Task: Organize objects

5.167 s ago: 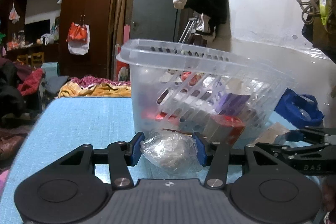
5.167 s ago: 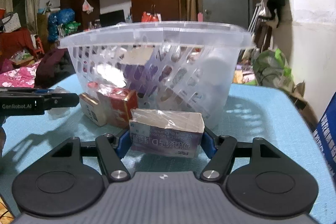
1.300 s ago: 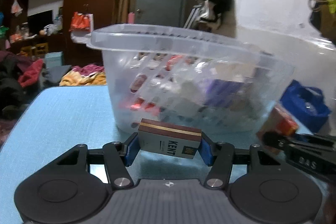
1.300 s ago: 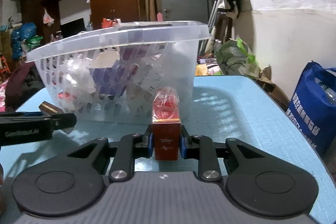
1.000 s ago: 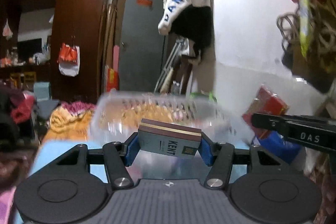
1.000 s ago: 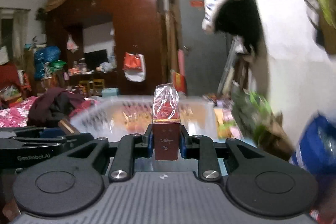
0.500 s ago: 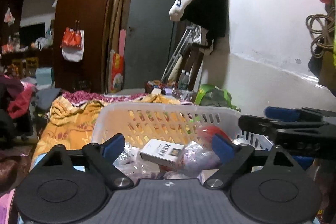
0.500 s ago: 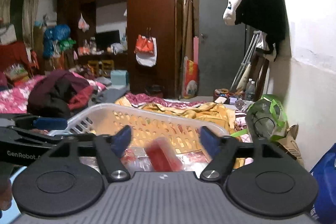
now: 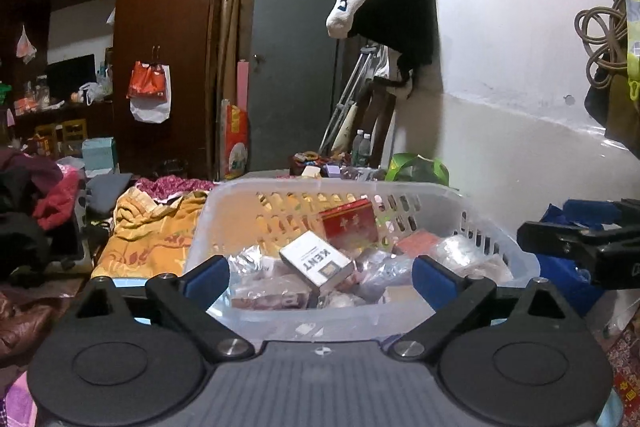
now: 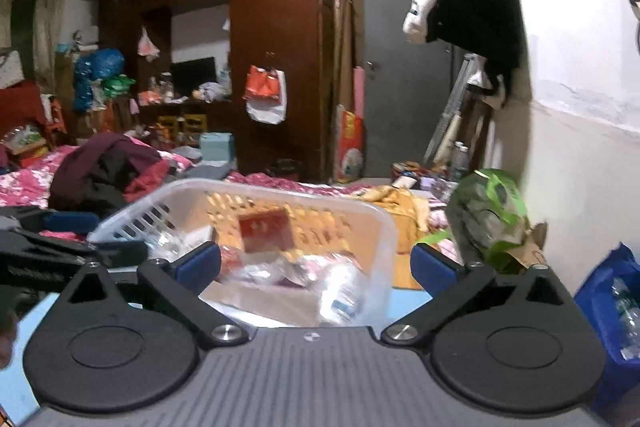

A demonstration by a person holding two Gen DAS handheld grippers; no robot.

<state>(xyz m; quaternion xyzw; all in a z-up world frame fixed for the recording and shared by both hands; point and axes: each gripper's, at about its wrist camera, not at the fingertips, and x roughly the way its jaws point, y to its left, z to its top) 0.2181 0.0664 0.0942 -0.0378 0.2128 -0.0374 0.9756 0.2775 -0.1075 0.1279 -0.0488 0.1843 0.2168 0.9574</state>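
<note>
Blue table (image 10: 24, 319) barely visible, mostly covered by the clear slotted basket (image 9: 400, 311) standing on it, near its far edge as seen in both wrist views. Basket nearly full: wrapped packets, a red carton (image 9: 349, 223) leaning on the far wall, a white KENT pack (image 9: 316, 263) lying tilted on top of the heap near the middle.

Release step in hand. Left gripper (image 9: 320, 277) above the basket's near rim, fingers spreading apart, nothing between them; KENT pack lies free below. Right gripper (image 10: 315, 263) likewise over the basket from the other side, fingers widening, empty; red carton (image 10: 264, 230) past them, blurred.

Judged nearly complete for this pair of items. Next move probably: draw both grippers back clear of the rim without knocking it, then look over the table's bare edges for anything left to collect; none visible here.
</note>
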